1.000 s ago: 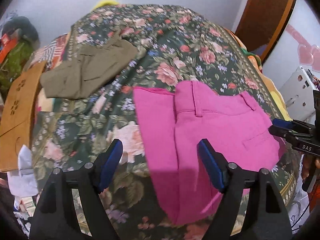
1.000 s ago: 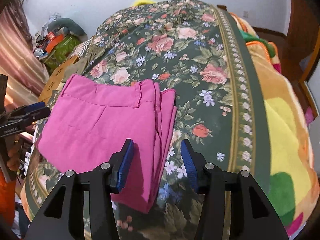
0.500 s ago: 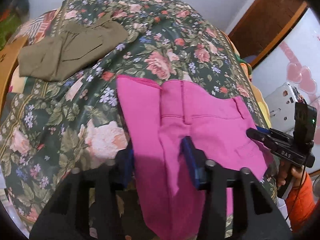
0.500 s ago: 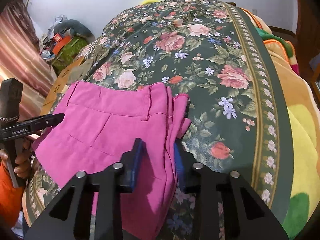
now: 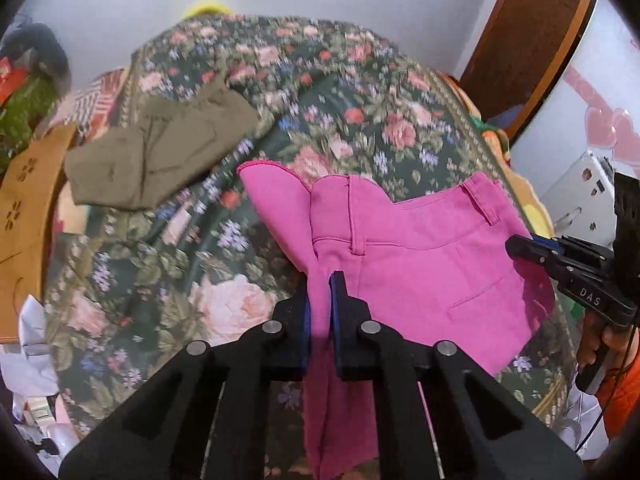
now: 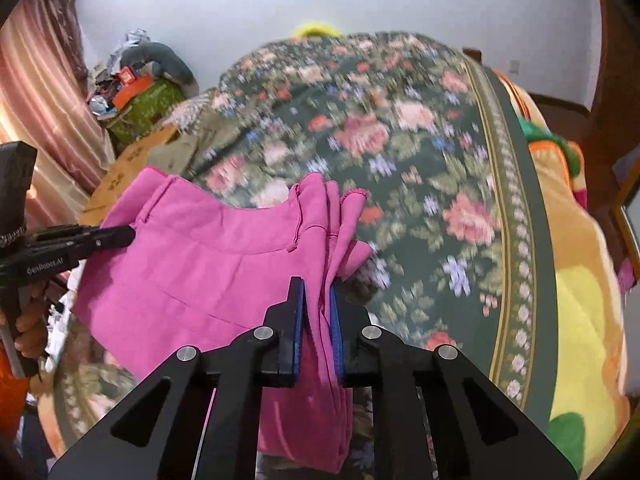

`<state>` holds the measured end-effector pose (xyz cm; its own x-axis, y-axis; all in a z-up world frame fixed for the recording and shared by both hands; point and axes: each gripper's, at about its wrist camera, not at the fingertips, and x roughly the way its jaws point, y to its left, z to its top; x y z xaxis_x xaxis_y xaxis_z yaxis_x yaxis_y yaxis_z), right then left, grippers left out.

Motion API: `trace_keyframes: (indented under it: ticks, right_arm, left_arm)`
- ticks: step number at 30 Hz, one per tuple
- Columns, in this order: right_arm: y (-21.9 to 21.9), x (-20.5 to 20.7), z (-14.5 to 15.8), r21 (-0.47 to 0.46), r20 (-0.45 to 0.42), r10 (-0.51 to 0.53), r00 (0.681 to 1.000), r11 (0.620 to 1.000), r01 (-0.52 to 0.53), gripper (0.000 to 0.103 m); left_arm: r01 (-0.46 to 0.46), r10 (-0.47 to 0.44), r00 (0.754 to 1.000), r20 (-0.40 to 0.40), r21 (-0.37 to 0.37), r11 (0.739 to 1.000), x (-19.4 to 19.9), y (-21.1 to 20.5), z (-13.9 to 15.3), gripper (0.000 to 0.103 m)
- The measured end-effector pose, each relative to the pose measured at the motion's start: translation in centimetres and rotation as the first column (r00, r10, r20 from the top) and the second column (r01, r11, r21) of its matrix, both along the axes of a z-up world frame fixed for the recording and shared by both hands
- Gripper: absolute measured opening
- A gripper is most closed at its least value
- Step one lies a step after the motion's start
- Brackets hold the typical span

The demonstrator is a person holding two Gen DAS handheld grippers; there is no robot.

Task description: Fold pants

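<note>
The folded pink pants (image 5: 424, 256) hang lifted above the floral bedspread (image 5: 224, 296). My left gripper (image 5: 319, 294) is shut on their left edge, with cloth pinched between the blue pads. My right gripper (image 6: 318, 300) is shut on the stacked layers at the other edge of the pants (image 6: 208, 264). Each gripper shows in the other's view: the right one (image 5: 520, 248) at the pants' right side, the left one (image 6: 120, 236) at their left. The waistband faces away from me.
Folded olive pants (image 5: 160, 156) lie on the bedspread at the far left. A brown cardboard box (image 5: 24, 208) stands at the bed's left side, clutter beyond it. A wooden door (image 5: 532, 40) and a white appliance (image 5: 580, 192) are on the right.
Both grippers have closed on the pink pants' side edges and lifted them off the bedspread; the cloth now bunches and sags between them.
</note>
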<state>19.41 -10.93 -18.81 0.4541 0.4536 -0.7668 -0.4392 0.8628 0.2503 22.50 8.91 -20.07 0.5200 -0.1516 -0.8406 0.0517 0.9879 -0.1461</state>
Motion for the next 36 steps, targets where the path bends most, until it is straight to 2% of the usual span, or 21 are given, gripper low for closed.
trace_keyframes:
  ticks: [9,14,22,27,36]
  right_arm:
    - [5.8,1.3,5.6,-0.008,0.137,0.072,0.988,0.997,-0.072,0.01]
    - [10.3,3.5,6.9,0.012,0.177,0.097,0.979,0.995,-0.101,0.01]
    - [17.8,8.8,5.2,0.02,0.18,0.144,0.973,0.988,-0.15,0.01]
    - [22.6,12.8,3.6,-0.017,0.184,0.185,0.965,0.983,-0.185,0.01]
    - [27.0,19.2,0.5,-0.084,0.17,0.194,0.966,0.98,-0.182,0.01]
  left_arm:
    - [-0.099,0.093,0.986,0.141,0.032,0.995,-0.7,5.3,5.1,0.009]
    - [-0.169,0.159,0.971,0.179,0.046,0.984,0.7,9.6,6.0,0.008]
    - [-0.264,0.247,0.95,0.19,0.07,0.962,5.2,16.6,4.3,0.009]
    - [-0.302,0.283,0.943,0.176,0.094,0.949,9.5,20.4,2.3,0.009]
    - [-0.321,0.303,0.94,0.159,0.102,0.942,17.2,24.9,-1.9,0.009]
